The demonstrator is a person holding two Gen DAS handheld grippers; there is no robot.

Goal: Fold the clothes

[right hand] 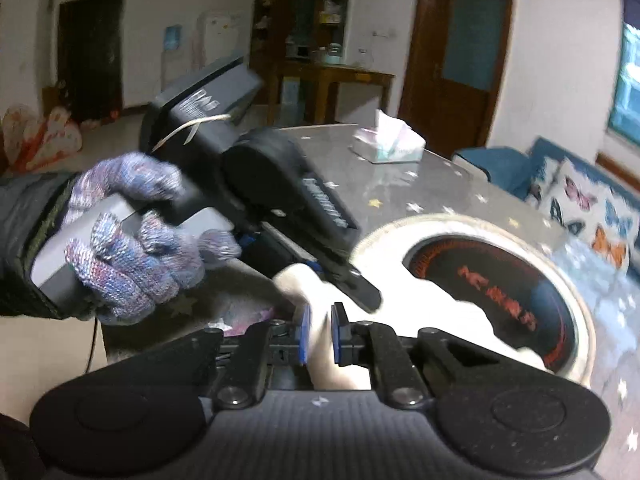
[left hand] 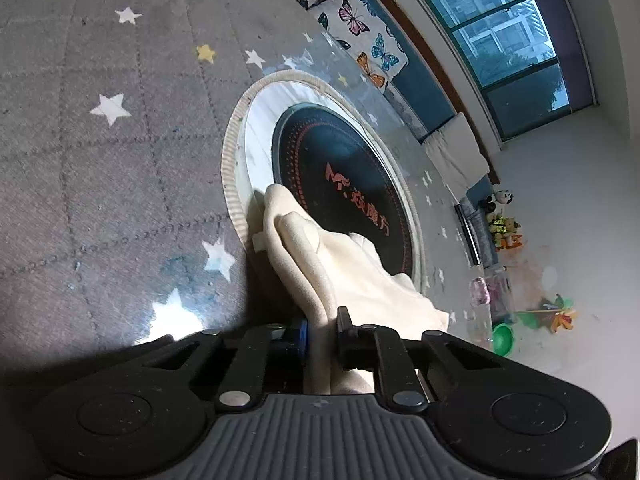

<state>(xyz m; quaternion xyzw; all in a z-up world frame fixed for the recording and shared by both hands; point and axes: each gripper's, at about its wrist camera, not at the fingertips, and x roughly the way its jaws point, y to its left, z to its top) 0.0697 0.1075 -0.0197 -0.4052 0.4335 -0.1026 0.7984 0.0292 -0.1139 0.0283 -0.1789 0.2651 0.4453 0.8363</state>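
A cream cloth (left hand: 344, 264) lies bunched over the near edge of a round black disc with red lettering (left hand: 340, 168), which sits in a pale ribbed ring (left hand: 230, 168) in the table. My left gripper (left hand: 322, 332) is shut on a fold of this cloth, which runs up between its pads. In the right wrist view my right gripper (right hand: 319, 332) is shut on another part of the cream cloth (right hand: 432, 304). Just beyond it, a gloved hand (right hand: 128, 240) holds the left gripper (right hand: 340, 284) down on the same cloth. The disc (right hand: 500, 280) lies to the right.
The table (left hand: 100, 184) has a grey quilted cover with stars under a glossy sheet. A tissue box (right hand: 390, 142) stands at its far side. Butterfly cushions (left hand: 360, 36) rest on a blue sofa behind. Toys (left hand: 504, 228) and a green bowl (left hand: 502, 338) lie on the floor.
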